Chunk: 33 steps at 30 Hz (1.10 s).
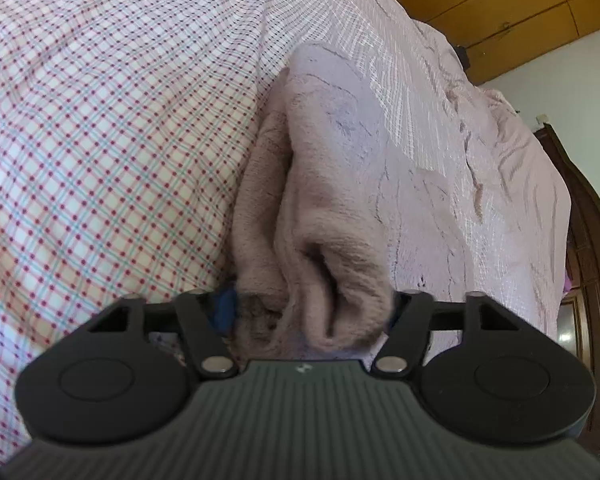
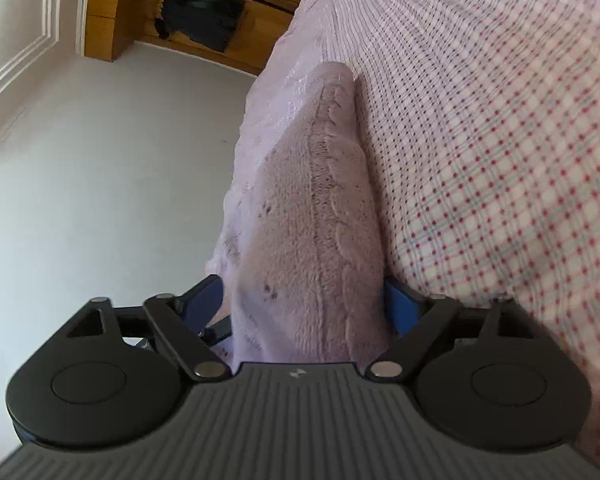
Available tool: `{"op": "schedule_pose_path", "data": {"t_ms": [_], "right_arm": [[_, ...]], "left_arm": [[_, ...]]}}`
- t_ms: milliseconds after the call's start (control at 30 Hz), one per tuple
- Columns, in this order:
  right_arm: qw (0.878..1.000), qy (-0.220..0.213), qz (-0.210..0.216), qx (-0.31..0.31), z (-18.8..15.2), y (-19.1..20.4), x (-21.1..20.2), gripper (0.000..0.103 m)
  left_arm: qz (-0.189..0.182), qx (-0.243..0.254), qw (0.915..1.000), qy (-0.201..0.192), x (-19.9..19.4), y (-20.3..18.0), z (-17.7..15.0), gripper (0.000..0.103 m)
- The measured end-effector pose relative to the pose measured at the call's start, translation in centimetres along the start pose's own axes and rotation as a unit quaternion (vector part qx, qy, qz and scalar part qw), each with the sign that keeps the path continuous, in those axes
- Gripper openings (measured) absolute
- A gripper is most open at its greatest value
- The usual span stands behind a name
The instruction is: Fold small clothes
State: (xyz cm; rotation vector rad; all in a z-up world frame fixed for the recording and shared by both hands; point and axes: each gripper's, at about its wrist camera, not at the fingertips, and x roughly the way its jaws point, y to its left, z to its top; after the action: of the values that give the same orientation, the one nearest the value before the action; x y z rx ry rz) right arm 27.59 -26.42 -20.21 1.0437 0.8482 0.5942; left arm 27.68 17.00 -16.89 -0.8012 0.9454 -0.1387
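- The left gripper has its jaws clamped on a bunched edge of the pink fleece garment; the cloth fills the gap between the blue pads and puckers into folds there, which suggests a firm pinch meant to carry the fabric, not just touch it.
- The right gripper is likewise closed on the same garment, near a knitted cable seam — its blue pads press either side of the thick fold.
- Both grips sit on one edge of the garment, so the likely aim is to hold two points taut and bring that edge over as a fold; this looks like a mid-fold step, not a finished one.
- The garment lies against the checked sheet, draped from the grippers onto it, with the sheet beside and beneath it.
- Beyond the sheet stands a wooden wardrobe — its open bay holds a dark hanging garment; what else is in it is too small to tell.
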Motion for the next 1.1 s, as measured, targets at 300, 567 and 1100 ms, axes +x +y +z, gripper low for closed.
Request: {"op": "schedule_pose_path", "data": {"t_ms": [300, 567, 1100], "right_arm": [[1.0, -0.014, 0.017, 0.02, -1.0, 0.1, 0.9, 0.046], [0.997, -0.035, 0.05, 0.039, -3.2, 3.7, -5.3, 0.042], [0.984, -0.112, 0.062, 0.12, -0.5, 9.2, -16.2, 0.041]], "left_arm": [[-0.053, -0.018, 0.9984, -0.008, -2.3, 1.4, 0.2, 0.038], [-0.138, -0.044, 0.9891, -0.026, -8.3, 1.0, -3.3, 0.037], [-0.193, -0.04, 0.9799, -0.032, -11.0, -8.4, -4.9, 0.036]]}}
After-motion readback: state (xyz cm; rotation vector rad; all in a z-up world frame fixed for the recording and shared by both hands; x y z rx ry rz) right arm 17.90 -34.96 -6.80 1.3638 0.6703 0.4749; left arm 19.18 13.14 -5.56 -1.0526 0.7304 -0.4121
